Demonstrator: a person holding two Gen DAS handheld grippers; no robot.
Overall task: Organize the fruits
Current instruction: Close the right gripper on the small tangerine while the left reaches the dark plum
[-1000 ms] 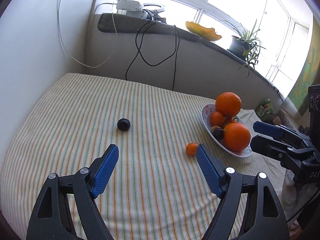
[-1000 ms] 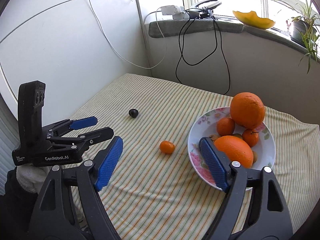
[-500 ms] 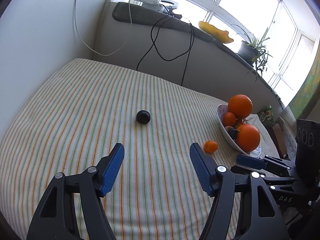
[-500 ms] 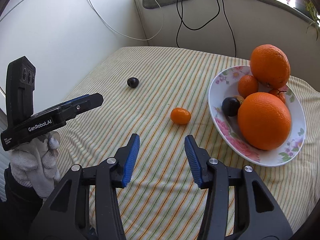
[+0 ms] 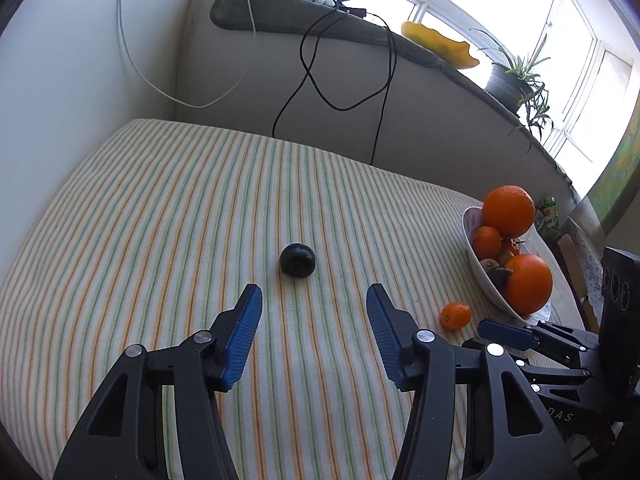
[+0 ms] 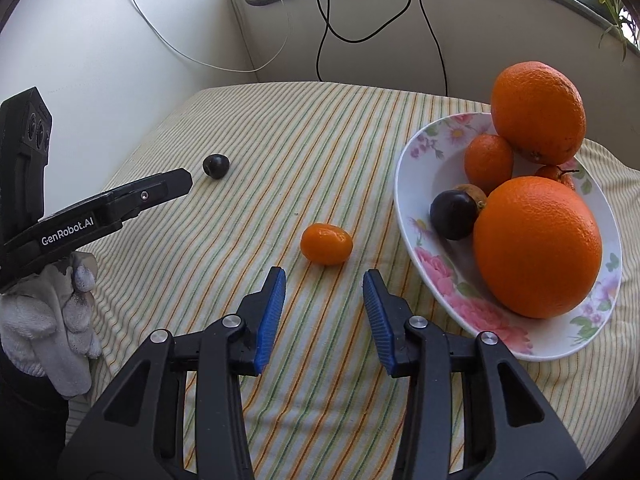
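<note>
Most fruits are already lying in the flowered bowl (image 6: 412,168). Two are waiting on the striped worktop (image 5: 160,216): a dark plum (image 5: 297,259) ahead of the left gripper (image 5: 314,300) and a small orange (image 6: 326,243) ahead of the right gripper (image 6: 324,280). Both grippers are holding their fingers spread, grasping nothing.

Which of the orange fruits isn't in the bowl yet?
The small orange fruit alone on the striped cloth, ahead of the right gripper; the others sit in the bowl.
</note>
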